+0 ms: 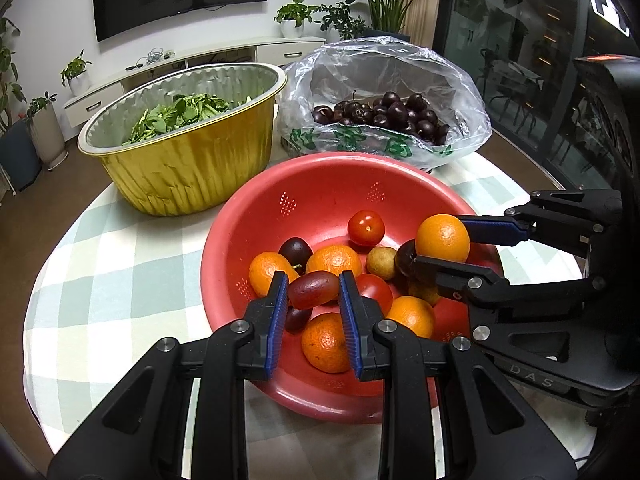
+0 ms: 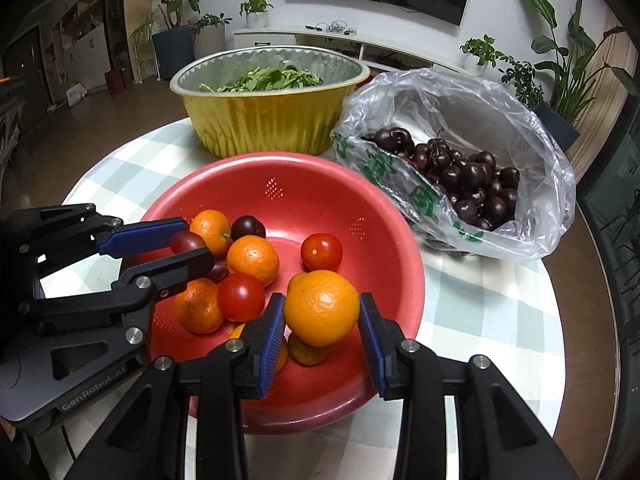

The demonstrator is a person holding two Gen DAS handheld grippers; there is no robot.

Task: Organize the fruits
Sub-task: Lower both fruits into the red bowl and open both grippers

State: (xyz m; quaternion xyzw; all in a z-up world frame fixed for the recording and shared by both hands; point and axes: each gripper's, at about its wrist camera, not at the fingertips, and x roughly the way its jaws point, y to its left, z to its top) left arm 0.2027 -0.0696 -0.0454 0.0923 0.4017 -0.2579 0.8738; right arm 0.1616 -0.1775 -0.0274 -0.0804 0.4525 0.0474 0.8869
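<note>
Three containers sit on a round table (image 1: 120, 248) under a pale green checked cloth. Largest: gold foil basin (image 1: 188, 160) at the back, leafy greens (image 1: 180, 114) inside. Beside it, a clear plastic bag (image 1: 400, 80) with green print, open at the top, full of dark cherries (image 1: 384, 114). Nearest: red colander (image 1: 320, 184), touching neither neighbour that I can tell, holding mixed fruit — several oranges, two red tomatoes (image 1: 366, 227), dark plums, small yellowish fruits.

Right gripper (image 2: 322, 322), over the colander's near rim: blue pads pressed on either side of an orange (image 2: 322, 306), which sits clear above the fruit below it. Firm grip, jaws partly spread to the orange's width.

Left gripper (image 1: 314, 288), over the left part of the colander: jaws narrow, closed on an oblong dark-red fruit (image 1: 314, 289) held crosswise between the pads. Type uncertain; a small tomato or plum. It hangs just above an orange and a dark plum in the pile.
</note>
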